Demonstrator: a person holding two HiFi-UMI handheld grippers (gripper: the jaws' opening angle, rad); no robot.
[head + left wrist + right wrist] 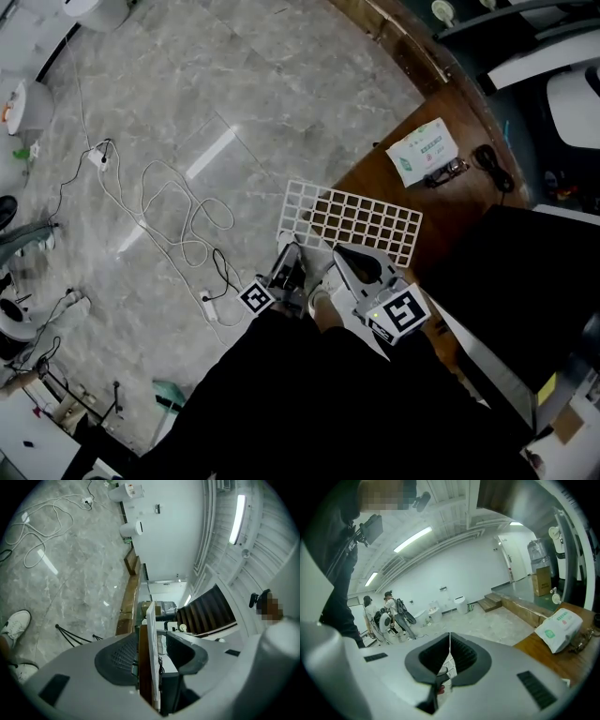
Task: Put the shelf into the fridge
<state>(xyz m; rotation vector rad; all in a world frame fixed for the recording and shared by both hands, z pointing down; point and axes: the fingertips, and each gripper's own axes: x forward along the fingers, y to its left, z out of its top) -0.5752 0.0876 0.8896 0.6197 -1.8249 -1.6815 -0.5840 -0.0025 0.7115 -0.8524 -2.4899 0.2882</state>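
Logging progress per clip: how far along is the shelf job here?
Done: nothing yet; the shelf lies on the table, overhanging its edge. In hand: right tongs shut on the shelf's near edge; left tongs open around it, not gripping. Left: lift it and carry it into the fridge.

left gripper (285, 246): jaws wide apart, shelf (366, 220) edge between the pads, not clamped. right gripper (339, 251): jaws together, pinching the shelf's near edge. both sit low in front of the torso, side by side, pointing away from the body. right one tilts slightly down, left one roughly level.
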